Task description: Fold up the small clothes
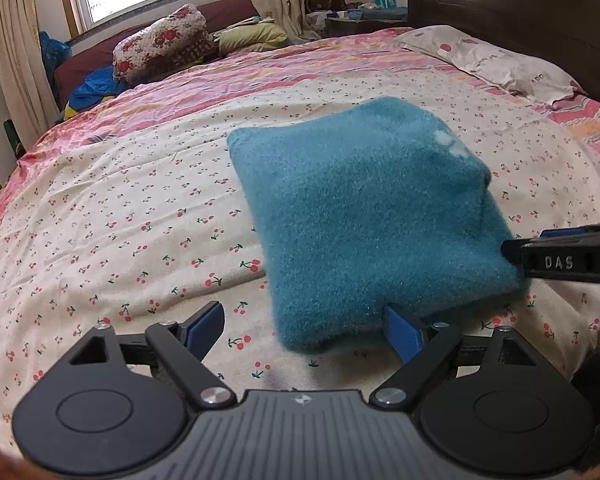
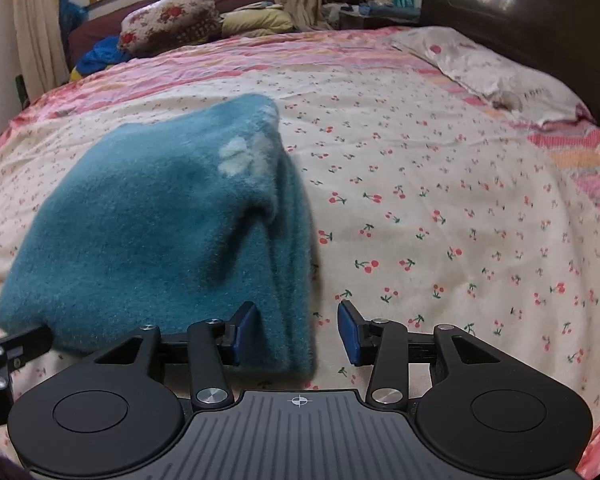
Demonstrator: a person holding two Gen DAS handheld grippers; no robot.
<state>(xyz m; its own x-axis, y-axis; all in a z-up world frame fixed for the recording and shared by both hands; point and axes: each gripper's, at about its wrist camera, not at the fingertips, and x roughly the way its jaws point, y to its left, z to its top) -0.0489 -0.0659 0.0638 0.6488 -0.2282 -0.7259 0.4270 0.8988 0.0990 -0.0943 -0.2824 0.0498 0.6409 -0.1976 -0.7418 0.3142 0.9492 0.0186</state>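
A teal fuzzy garment (image 1: 364,216) lies folded into a thick rectangle on the cherry-print bedsheet (image 1: 120,208). My left gripper (image 1: 306,330) is open wide at its near corner. The cloth drapes over the tip of the right finger (image 1: 404,334), and the left finger stands clear of it. In the right wrist view the garment (image 2: 152,232) shows pale paw marks on top. My right gripper (image 2: 297,332) is open astride the garment's layered right edge. Its left pad (image 2: 244,332) rests against the cloth, while the right pad (image 2: 350,334) stands apart from it.
A white pillow (image 1: 496,64) and a dark headboard (image 1: 520,8) are at the far right. A floral bundle (image 1: 160,40) and a yellow-green pillow (image 1: 252,36) lie by the window. The right gripper's arm (image 1: 560,258) reaches in from the right edge.
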